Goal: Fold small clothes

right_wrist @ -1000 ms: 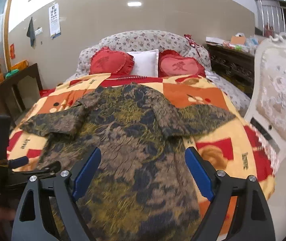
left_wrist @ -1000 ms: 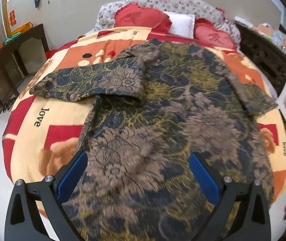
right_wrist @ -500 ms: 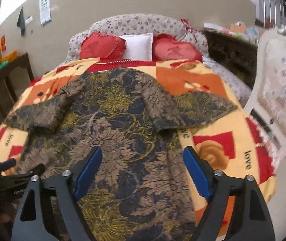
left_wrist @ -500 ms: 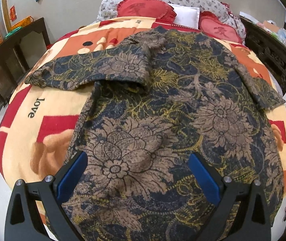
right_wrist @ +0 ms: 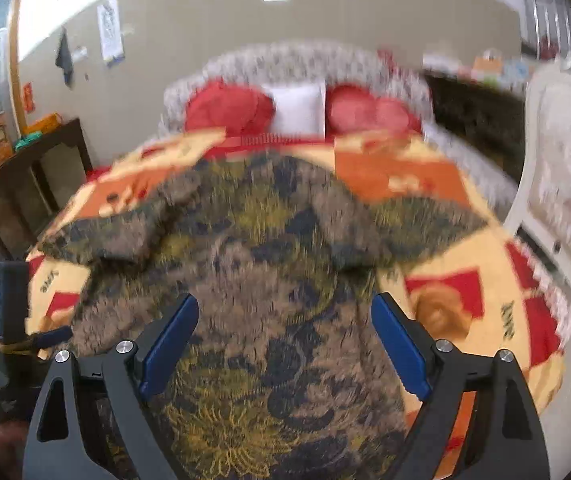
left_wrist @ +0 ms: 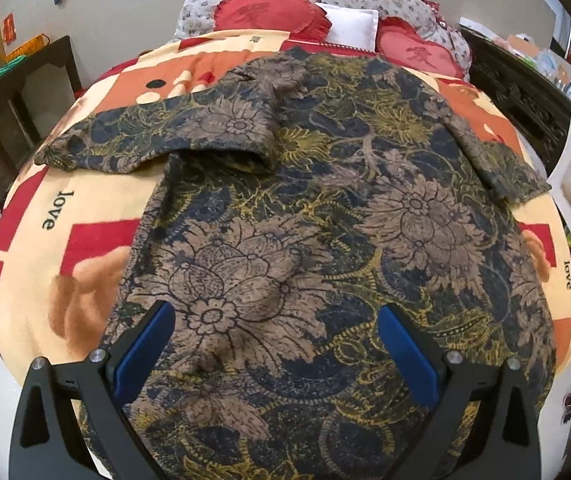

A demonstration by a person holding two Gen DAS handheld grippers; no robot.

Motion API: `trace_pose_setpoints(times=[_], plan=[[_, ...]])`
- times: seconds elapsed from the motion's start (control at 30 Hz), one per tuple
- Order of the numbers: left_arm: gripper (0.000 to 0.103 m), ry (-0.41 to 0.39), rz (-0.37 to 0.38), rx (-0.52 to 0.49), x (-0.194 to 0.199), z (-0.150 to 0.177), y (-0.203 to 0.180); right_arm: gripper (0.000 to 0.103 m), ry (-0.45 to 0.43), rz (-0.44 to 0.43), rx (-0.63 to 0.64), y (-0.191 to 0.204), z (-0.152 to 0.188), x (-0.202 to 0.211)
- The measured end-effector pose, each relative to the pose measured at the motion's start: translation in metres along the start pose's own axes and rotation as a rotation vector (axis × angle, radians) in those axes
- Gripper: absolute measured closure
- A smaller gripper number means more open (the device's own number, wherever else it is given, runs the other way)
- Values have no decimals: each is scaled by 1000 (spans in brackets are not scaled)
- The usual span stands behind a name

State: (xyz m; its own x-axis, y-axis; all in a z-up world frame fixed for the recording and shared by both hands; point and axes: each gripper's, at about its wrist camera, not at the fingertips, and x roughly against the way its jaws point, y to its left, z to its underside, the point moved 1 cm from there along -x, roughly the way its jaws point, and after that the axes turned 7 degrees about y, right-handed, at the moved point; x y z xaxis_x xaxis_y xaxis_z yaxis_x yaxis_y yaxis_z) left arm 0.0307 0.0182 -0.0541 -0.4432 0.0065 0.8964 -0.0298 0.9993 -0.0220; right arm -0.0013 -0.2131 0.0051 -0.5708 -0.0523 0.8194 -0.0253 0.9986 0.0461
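Right wrist view is motion-blurred; the pattern of the floral garment point(right_wrist: 269, 280) and the wall posters cannot be read. The garment lies spread flat on the blanket point(right_wrist: 465, 280), its near hem cut off by the frame edge. The left wrist view is sharp: "love" is printed on the blanket point(left_wrist: 57, 210) left of the garment point(left_wrist: 325, 220). Left gripper point(left_wrist: 275, 354) and right gripper point(right_wrist: 283, 346) both have fingers spread apart above the garment, holding nothing.
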Motion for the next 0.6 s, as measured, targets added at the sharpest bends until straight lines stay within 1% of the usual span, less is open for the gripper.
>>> trace_pose_setpoints(times=[0.07, 0.13, 0.27, 0.4, 0.47, 0.53, 0.6], plan=[[0, -3, -10, 10, 1, 0, 1, 17, 26, -2, -10, -3, 2, -7], [0, -5, -7, 19, 0, 0, 3, 17, 21, -3, -10, -4, 4, -6], [0, -14, -11, 22, 1, -2, 3, 17, 24, 26, 0, -4, 2, -9], [0, -14, -4, 35, -2, -7, 5, 17, 28, 50, 1, -4, -6, -19], [0, -20, -3, 37, -7, -14, 6, 17, 21, 81, 23, -1, -12, -28], [0, -28, -41, 30, -13, -22, 7, 17, 22, 101, 40, 2, -18, -39], [0, -27, -63, 28, -20, -30, 9, 17, 20, 108, 45, 3, -24, -49]])
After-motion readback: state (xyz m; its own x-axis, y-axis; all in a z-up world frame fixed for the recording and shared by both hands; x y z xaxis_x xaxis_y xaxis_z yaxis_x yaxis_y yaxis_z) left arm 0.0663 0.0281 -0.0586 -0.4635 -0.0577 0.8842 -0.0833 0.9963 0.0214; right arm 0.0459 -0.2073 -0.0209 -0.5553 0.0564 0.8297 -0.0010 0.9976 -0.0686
